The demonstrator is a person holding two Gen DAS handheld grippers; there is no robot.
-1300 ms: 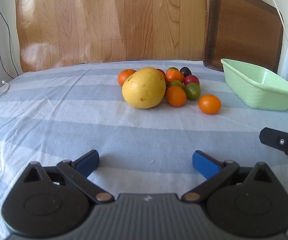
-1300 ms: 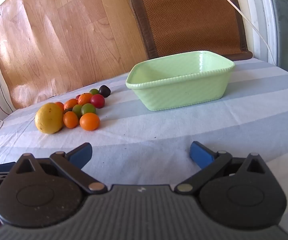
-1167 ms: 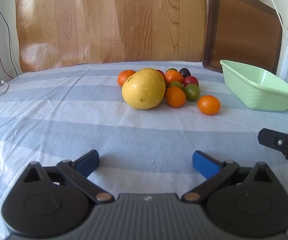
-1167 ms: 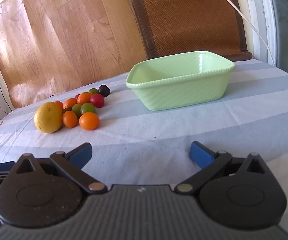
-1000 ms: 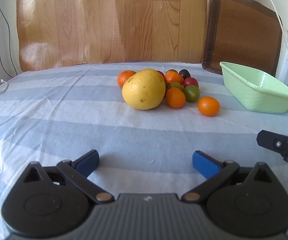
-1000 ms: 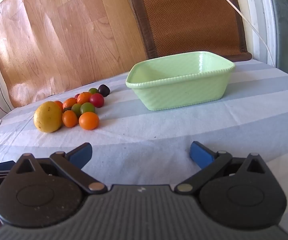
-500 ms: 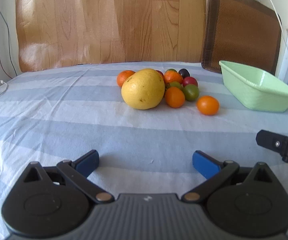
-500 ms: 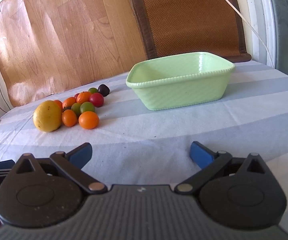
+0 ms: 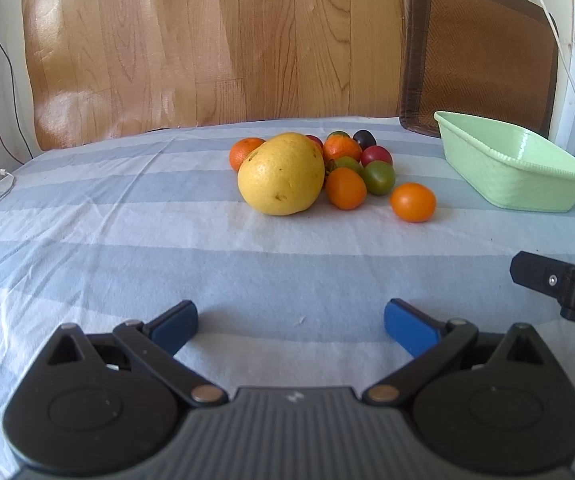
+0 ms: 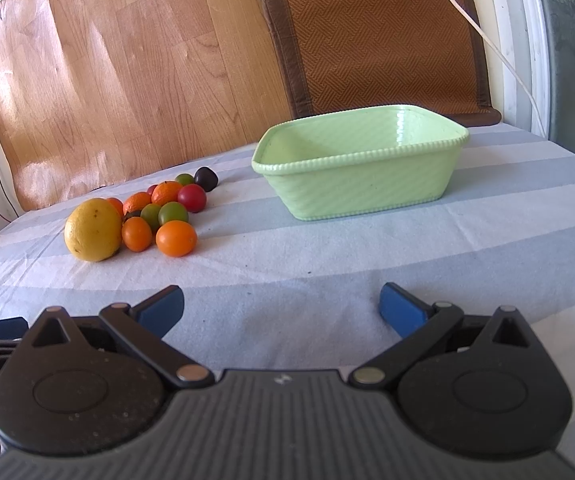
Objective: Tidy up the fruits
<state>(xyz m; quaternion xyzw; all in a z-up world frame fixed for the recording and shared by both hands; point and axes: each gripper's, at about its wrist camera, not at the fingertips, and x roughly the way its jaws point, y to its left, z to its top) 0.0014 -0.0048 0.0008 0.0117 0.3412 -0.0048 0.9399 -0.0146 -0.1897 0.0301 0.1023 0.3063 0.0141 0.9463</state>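
Note:
A pile of fruit lies on the striped cloth: a big yellow citrus, several small orange, green and red fruits, a dark plum, and one orange fruit set apart nearest the bowl. An empty pale green bowl stands to the right of the pile. My left gripper is open and empty, well short of the fruit. My right gripper is open and empty, short of the bowl and the fruit.
The table is covered by a blue and white striped cloth. A wooden board and a brown woven mat lean against the wall behind. The right gripper's body shows at the right edge of the left wrist view.
Both grippers have drifted only slightly; the fruit and bowl sit a little lower and closer in the views. Both stay open.

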